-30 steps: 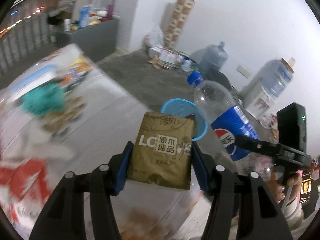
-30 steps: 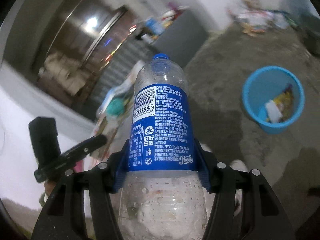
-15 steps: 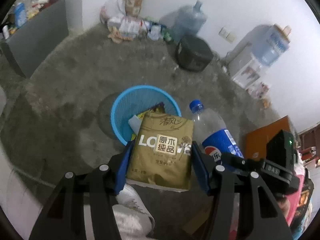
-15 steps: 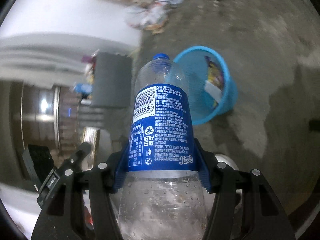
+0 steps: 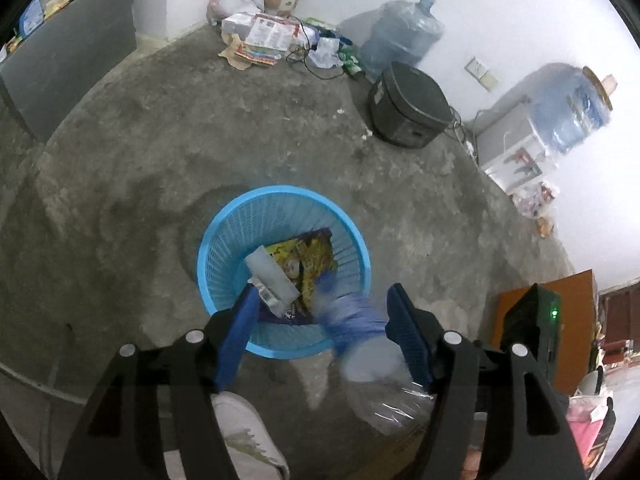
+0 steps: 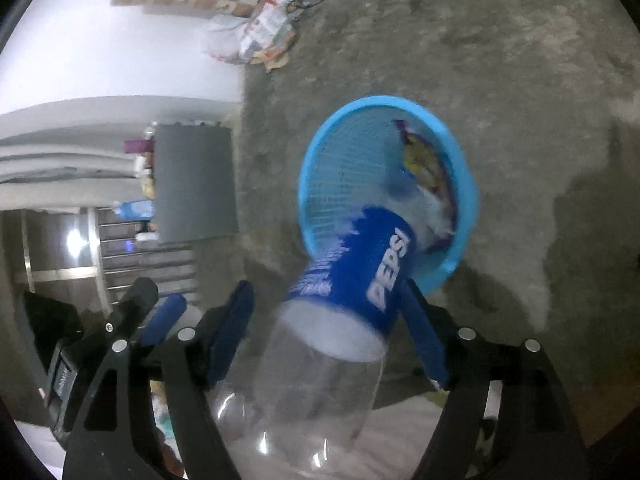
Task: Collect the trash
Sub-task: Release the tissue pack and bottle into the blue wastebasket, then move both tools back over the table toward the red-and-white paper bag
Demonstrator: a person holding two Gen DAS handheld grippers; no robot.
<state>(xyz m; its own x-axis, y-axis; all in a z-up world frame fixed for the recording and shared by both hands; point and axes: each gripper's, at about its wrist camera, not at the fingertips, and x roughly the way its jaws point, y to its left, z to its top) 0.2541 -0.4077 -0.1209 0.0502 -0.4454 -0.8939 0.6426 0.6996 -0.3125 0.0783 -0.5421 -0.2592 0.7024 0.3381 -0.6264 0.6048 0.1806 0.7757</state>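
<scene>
Blue basket (image 5: 224, 240) stands on stained concrete floor (image 5: 160, 152).

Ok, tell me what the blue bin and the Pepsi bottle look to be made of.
Blue bin: most likely moulded plastic, matte, going by its lattice wall and smooth rolled rim. Pepsi bottle: clear thin plastic, glossy, see-through with highlights on the body; its blue label looks like printed film, though motion blur leaves that uncertain.

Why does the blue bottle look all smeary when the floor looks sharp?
In the right wrist view the Pepsi bottle is streaked with motion blur between the opening jaws, tipping toward the blue basket, while the concrete floor stays fairly crisp. In the left wrist view the same bottle smears too, and the fisheye lens bends the room's edges into a dark circle.
</scene>
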